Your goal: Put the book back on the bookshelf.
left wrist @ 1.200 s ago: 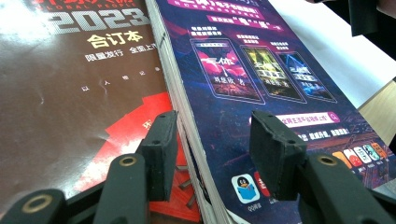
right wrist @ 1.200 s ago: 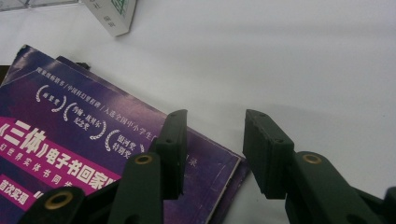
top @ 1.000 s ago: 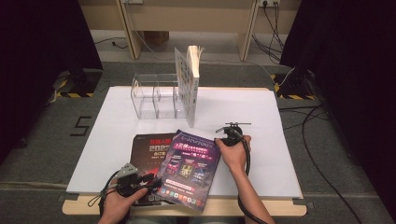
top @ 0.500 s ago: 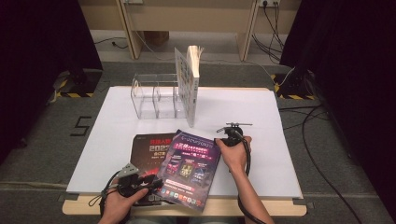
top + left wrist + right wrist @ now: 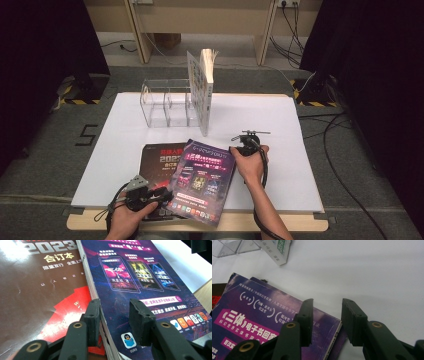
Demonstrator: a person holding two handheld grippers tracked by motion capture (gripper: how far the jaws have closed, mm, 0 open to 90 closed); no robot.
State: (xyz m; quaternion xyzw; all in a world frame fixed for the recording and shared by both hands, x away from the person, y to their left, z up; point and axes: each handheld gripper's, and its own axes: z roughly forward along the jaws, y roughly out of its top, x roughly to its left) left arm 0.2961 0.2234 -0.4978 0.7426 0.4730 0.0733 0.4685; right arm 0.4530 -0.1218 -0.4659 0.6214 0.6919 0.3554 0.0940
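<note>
Purple magazine (image 5: 202, 181), glossy flat cover, overlapping brown magazine (image 5: 159, 165), white paper-covered table (image 5: 280, 125)

The high view hangs above the person's edge of the table (image 5: 300, 125), facing forward and down, far enough back to take in the whole white top and the floor beyond; the left gripper view rides low and very close, looking along its jaws over the purple magazine (image 5: 140, 277) and the dark one beside it; the right gripper view sits just as near, aimed across that same purple magazine's far corner; all three share it.
</note>
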